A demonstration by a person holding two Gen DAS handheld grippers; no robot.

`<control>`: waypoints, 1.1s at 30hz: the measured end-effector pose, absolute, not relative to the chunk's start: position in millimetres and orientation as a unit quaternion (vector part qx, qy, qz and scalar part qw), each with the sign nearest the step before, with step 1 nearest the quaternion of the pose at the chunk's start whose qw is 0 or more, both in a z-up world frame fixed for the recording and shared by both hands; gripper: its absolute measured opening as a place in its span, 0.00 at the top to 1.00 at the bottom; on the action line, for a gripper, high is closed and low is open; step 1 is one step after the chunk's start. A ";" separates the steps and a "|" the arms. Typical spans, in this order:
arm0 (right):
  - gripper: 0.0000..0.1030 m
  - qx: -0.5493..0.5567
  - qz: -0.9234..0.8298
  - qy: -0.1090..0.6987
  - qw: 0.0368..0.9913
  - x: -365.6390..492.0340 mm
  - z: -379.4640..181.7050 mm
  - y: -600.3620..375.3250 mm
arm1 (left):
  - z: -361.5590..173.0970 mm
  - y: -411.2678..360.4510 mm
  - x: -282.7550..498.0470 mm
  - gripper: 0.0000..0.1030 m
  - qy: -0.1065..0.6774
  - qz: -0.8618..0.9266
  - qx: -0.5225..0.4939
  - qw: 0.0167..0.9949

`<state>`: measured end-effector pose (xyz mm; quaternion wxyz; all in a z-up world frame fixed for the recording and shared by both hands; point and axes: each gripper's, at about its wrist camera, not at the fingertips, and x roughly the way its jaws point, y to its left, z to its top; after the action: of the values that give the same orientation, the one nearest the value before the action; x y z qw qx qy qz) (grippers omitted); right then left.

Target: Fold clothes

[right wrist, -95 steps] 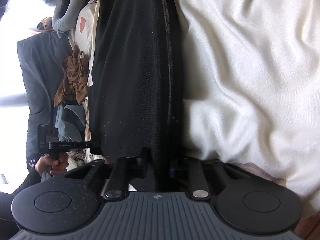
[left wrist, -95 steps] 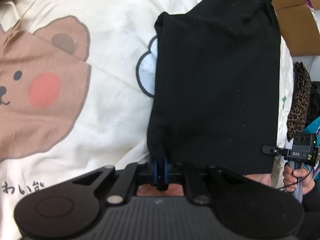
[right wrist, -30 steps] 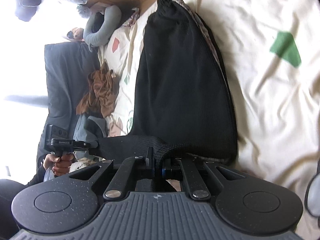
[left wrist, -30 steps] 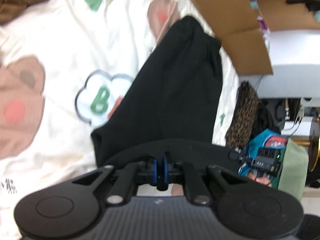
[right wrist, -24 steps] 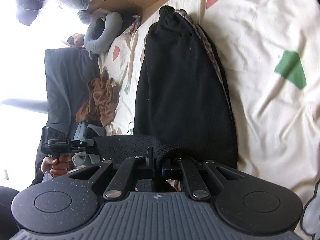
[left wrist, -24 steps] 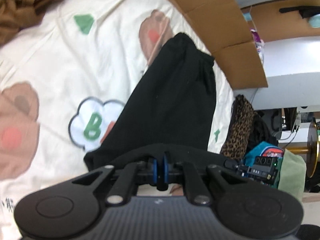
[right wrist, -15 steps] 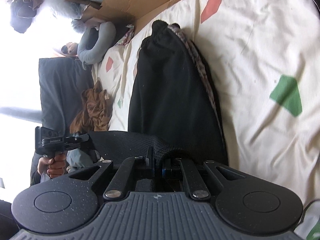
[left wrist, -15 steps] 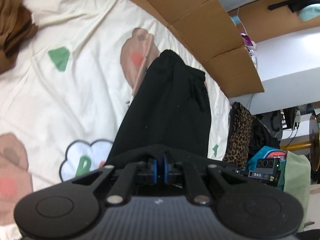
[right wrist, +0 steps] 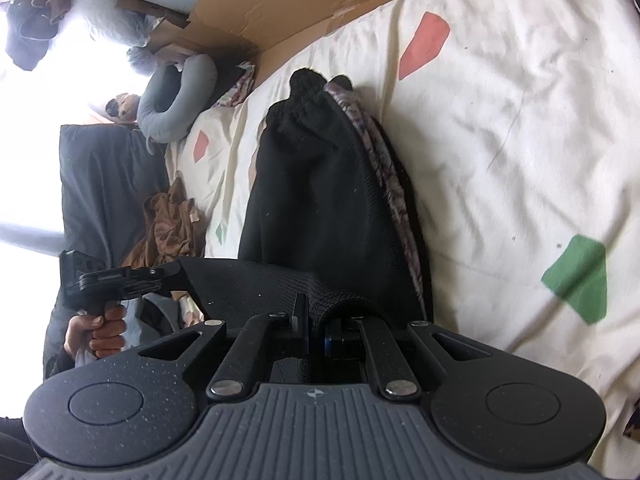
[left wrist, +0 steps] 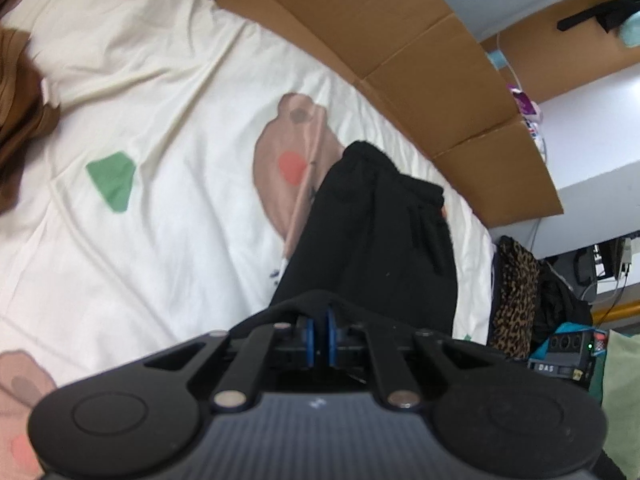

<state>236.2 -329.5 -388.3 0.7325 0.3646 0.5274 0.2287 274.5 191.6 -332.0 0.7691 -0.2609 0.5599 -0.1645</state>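
Left wrist view: a cream bedsheet (left wrist: 168, 128) with printed bears covers the bed; one full bear face at centre, part of a second at the lower left edge, plus one green patch and one pink patch. Flattened cardboard (left wrist: 420, 64) runs along the far edge. One brown garment (left wrist: 18, 120) lies bunched at the left edge, one leopard-print cloth (left wrist: 514, 296) hangs off the right side. One black garment (left wrist: 380, 248) lies lengthwise on the sheet, its near edge lifted. The left gripper (left wrist: 319, 330) has its jaws nearly together, pinching that near edge (blue pads just visible).

Right wrist view: same sheet (right wrist: 500, 140), here two pink patches and one green. The black garment (right wrist: 320, 192) lies along the sheet, a mottled grey lining showing down its right side. The right gripper (right wrist: 316, 326) is clamped narrow on a fold of the near hem. The left gripper (right wrist: 176, 270) shows at left, held in one hand (right wrist: 100, 328), gripping the same hem. One grey neck pillow (right wrist: 176, 100) sits at the bed's far end.
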 end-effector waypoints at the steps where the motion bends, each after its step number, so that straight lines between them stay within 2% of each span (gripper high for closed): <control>1: 0.95 0.366 0.227 0.527 0.733 238.1 -388.5 -330.7 | -329.8 189.8 276.1 0.93 0.555 -0.166 -0.257 0.774; 22: 0.91 0.389 0.174 0.528 0.734 262.9 -407.6 -342.7 | -352.7 174.6 312.2 0.92 0.539 -0.150 -0.239 0.794; 23: 0.89 0.391 0.170 0.528 0.734 261.9 -407.9 -345.1 | -353.5 174.7 312.6 0.92 0.538 -0.149 -0.236 0.795; 25: 0.71 0.396 0.160 0.526 0.735 259.7 -408.1 -350.1 | -356.0 176.0 312.4 0.91 0.540 -0.145 -0.235 0.795; 27: 0.64 0.408 0.153 0.517 0.737 256.5 -405.0 -359.3 | -356.4 177.0 310.9 0.85 0.540 -0.138 -0.229 0.798; 29: 0.62 0.412 0.148 0.506 0.743 252.0 -399.2 -366.7 | -354.3 178.8 307.8 0.83 0.536 -0.134 -0.221 0.804; 31: 0.50 0.411 0.142 0.496 0.752 247.3 -393.0 -372.3 | -351.2 181.8 303.6 0.76 0.531 -0.132 -0.218 0.808; 33: 0.49 0.403 0.139 0.492 0.759 242.2 -388.0 -374.4 | -347.8 184.1 298.1 0.68 0.529 -0.129 -0.212 0.812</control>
<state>242.2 -374.4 -388.0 0.7586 0.4035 0.4923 0.1390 298.1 184.1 -347.8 0.8116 -0.2116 0.5291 -0.1288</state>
